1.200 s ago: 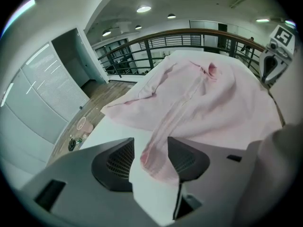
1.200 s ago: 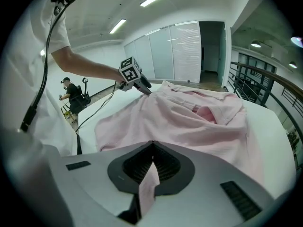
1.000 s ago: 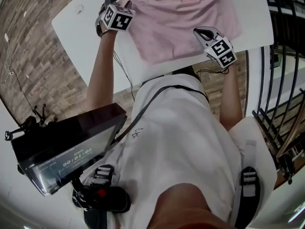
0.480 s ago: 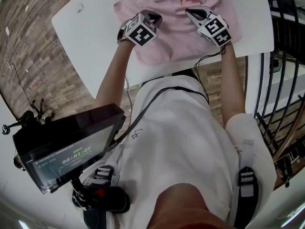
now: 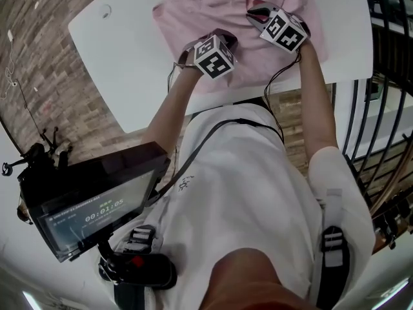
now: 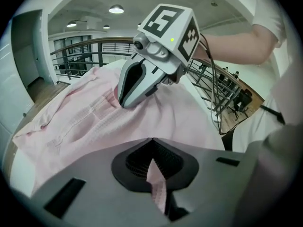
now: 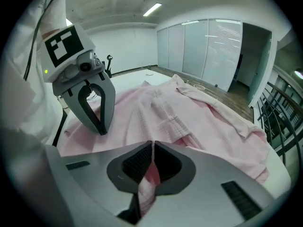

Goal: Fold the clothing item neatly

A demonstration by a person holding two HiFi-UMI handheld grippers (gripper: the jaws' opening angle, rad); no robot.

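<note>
A pink garment [image 5: 213, 8] lies spread on the white table [image 5: 129, 50]. My left gripper [image 5: 222, 37] sits over the garment's near middle. In its own view the left gripper [image 6: 152, 142] is shut on a narrow fold of the pink cloth [image 6: 156, 183]. My right gripper [image 5: 255, 13] is close by on the right, near a raised fold. Its jaws [image 7: 152, 144] have just been opening slightly. They stand almost together and still pinch a strip of pink cloth [image 7: 147, 178]. Each gripper view shows the other gripper standing on the cloth: the right gripper [image 6: 124, 100] and the left gripper [image 7: 102, 126].
The table's near edge [image 5: 213, 99] runs just below the garment, against the person's white shirt. A black screen unit [image 5: 90, 205] hangs at the lower left. A metal railing [image 5: 381, 108] stands on the right, and brick-pattern floor [image 5: 45, 63] on the left.
My left gripper has swung from the garment's left edge rightward to its middle. The right gripper has moved from the near hem up toward the raised fold.
</note>
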